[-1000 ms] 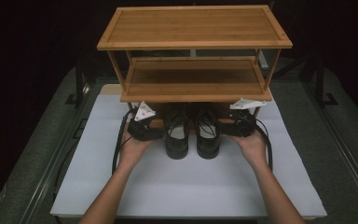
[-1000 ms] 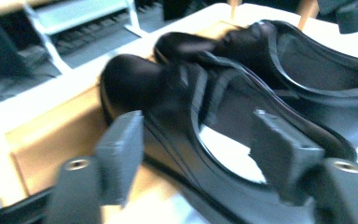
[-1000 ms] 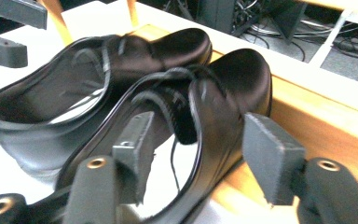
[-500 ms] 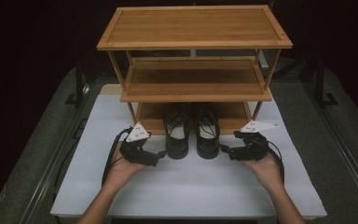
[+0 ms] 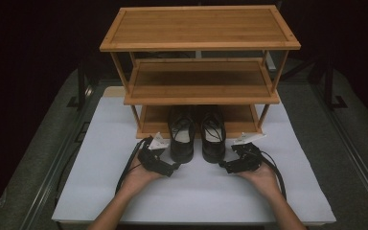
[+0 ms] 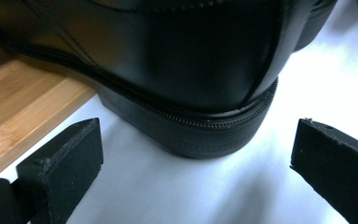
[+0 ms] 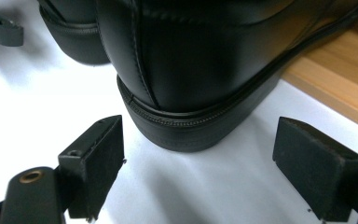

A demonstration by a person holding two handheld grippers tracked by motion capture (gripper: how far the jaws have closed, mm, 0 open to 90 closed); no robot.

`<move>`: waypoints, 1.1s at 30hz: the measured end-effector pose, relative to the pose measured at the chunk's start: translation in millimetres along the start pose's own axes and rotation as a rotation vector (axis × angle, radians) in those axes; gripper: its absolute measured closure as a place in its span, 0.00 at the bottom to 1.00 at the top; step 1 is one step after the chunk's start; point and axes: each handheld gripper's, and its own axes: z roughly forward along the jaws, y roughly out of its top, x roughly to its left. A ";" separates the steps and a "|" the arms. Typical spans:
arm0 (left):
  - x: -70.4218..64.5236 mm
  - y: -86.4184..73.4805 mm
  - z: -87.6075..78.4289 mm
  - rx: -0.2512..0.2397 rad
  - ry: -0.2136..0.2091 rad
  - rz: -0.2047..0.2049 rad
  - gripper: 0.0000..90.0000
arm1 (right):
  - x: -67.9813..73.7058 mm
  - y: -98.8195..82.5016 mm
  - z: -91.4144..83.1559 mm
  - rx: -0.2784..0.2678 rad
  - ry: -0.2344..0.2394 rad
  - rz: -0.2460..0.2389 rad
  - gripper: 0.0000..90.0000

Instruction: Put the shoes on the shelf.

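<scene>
Two black leather shoes stand side by side, toes on the bottom shelf of a bamboo rack (image 5: 199,91) and heels on the white mat. My left gripper (image 5: 172,168) lies low on the mat just behind the left shoe (image 5: 182,139). Its jaws have just been opening, and nothing is between its pads (image 6: 65,163). The heel (image 6: 191,84) stands just ahead of them. My right gripper (image 5: 225,166) sits behind the right shoe (image 5: 213,139). It has also just been opening and is open and empty (image 7: 203,156), facing that shoe's heel (image 7: 191,70).
The three-shelf rack stands at the far side of the white mat (image 5: 196,196), with its two upper shelves bare. A dark table surface (image 5: 43,158) surrounds the mat. Cables loop from both grippers beside the hands. The bottom shelf's edge (image 6: 23,107) lies close to the left jaw.
Both hands have drawn back from beside the shoes toward the near edge and sunk to the mat. The jaws stand wider apart. The shoes have stayed where they were.
</scene>
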 end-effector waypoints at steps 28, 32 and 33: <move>-10.9 15.1 28.0 0.063 0.066 -0.011 0.08 | 25.6 14.6 29.0 0.020 -0.077 -0.029 0.23; -7.8 19.9 23.5 0.060 0.052 -0.028 0.08 | 25.9 19.0 25.1 0.008 -0.068 -0.017 0.23; -7.2 22.5 22.7 0.064 0.049 -0.029 0.08 | 25.7 20.2 24.4 0.008 -0.067 -0.014 0.23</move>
